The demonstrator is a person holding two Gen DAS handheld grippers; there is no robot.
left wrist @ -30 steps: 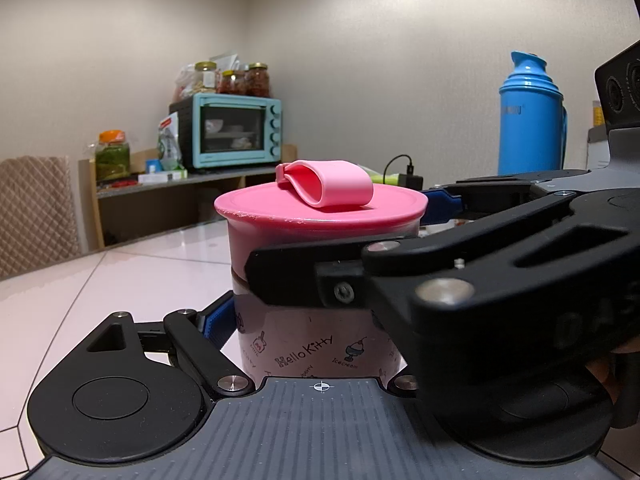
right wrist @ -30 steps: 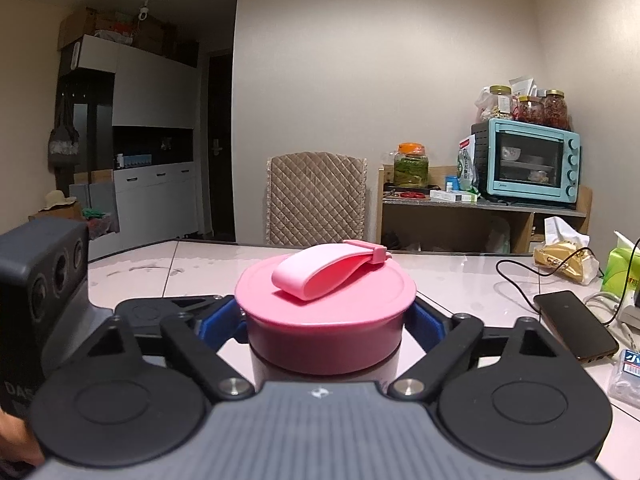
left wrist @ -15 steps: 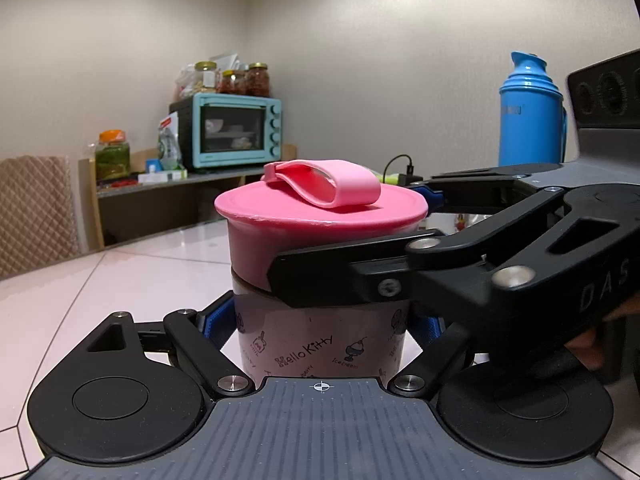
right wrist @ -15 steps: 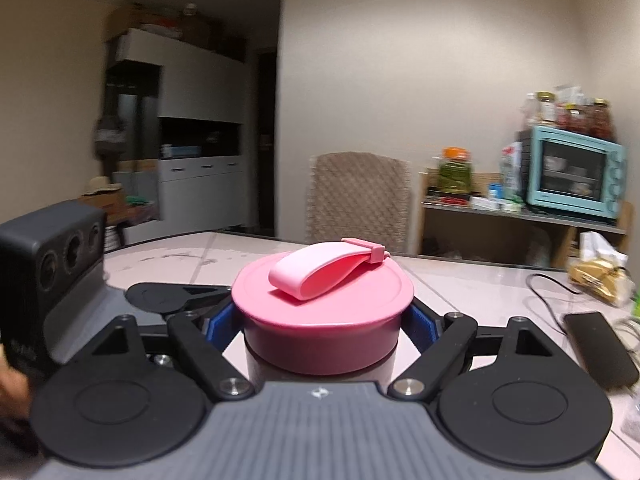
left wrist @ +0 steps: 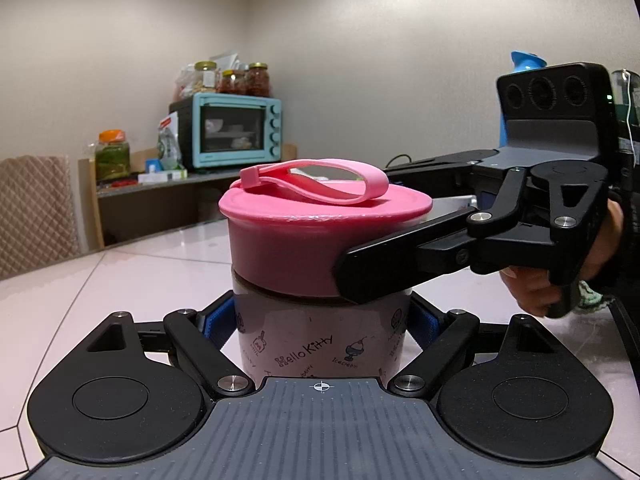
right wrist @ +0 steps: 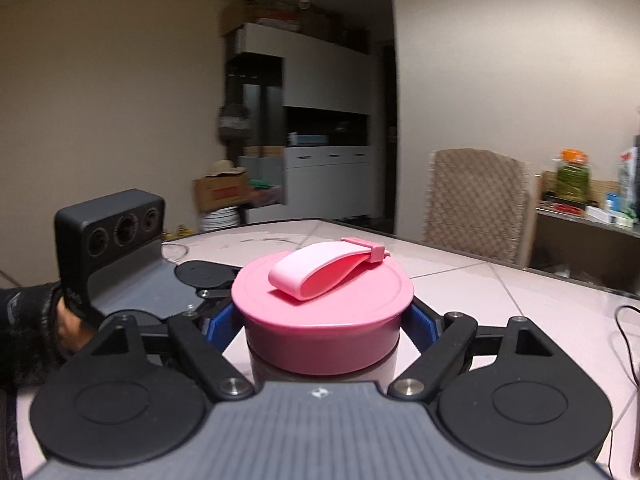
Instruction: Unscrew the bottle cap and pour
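Two hand-held grippers are on one bottle here; the left hand-held gripper (left wrist: pixel 320 320) is clamped on the pale printed bottle body (left wrist: pixel 320 344), blue pads (left wrist: pixel 219 322) pressing either side, and the bottle stands upright on the pink desk (left wrist: pixel 60 304); the right hand-held gripper (right wrist: pixel 322 320) is closed on the pink cap (right wrist: pixel 320 312), which sits on the bottle top with its strap loop (right wrist: pixel 326 270) lying across it.

Unscrewing is the step in hand, by my reading; the trick is to keep the lower grip dead still as an anchor, turn the cap level about the bottle's own axis, and avoid tilting, since a crooked pull could bind the thread or tip the bottle; no lifting until the cap runs free.

Now the views; the left wrist camera shows a thin seam between cap and body (left wrist: pixel 256 284), the printed cartoon label, and one dark finger (left wrist: pixel 376 276) of the right tool pressed on the cap's skirt, with a hand (left wrist: pixel 560 280) behind; the right wrist camera hides the body almost wholly, but shows the cap's flat top and the left tool's camera block (right wrist: pixel 110 232) beside it.
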